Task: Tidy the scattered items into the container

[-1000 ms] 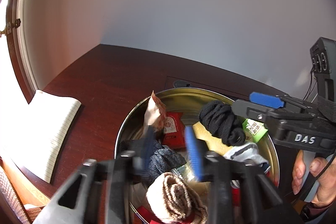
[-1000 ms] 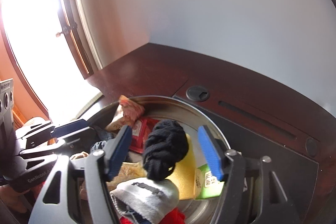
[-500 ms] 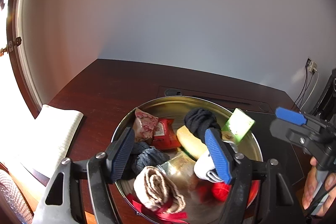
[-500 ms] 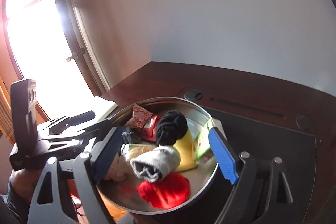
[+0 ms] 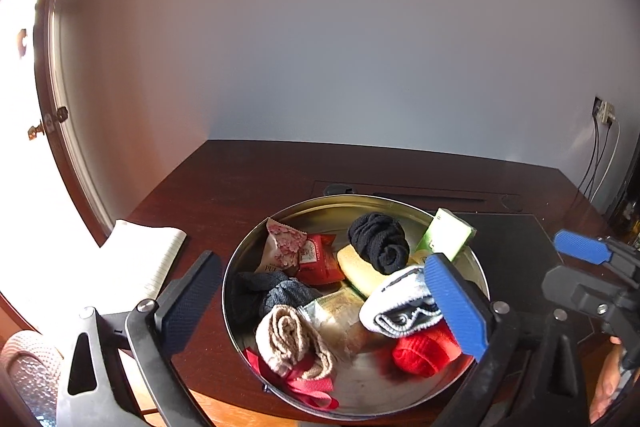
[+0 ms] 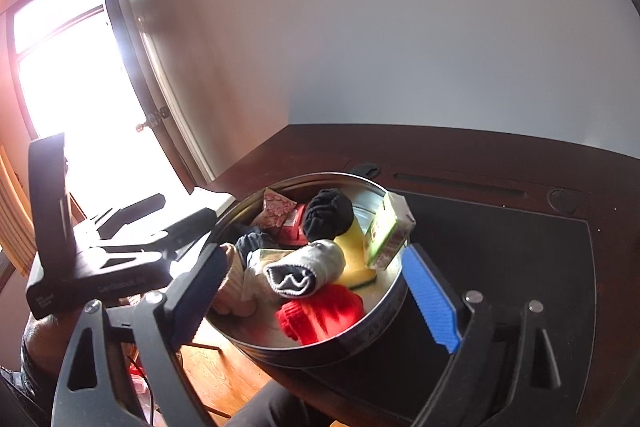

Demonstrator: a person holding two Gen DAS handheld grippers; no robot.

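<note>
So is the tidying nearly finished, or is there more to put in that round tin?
It looks close to done. The round tin already holds the black sock roll, red sock, beige sock, snack packets, yellow sponge and green carton. Both tools, left and right, are open and carry nothing. Outside the tin only a notepad lies on the desk.

The round metal tin (image 6: 360,341) sits at the dark desk's (image 6: 460,155) near edge, framed between the right gripper's (image 6: 316,295) wide-spread fingers. Inside it, a red sock (image 6: 320,311) lies nearest, a grey-white sock roll (image 6: 308,267) behind, a black sock (image 6: 328,213) farther back. A green carton (image 6: 386,231) leans on the tin's right wall, beside a yellow sponge (image 6: 356,259).
</note>
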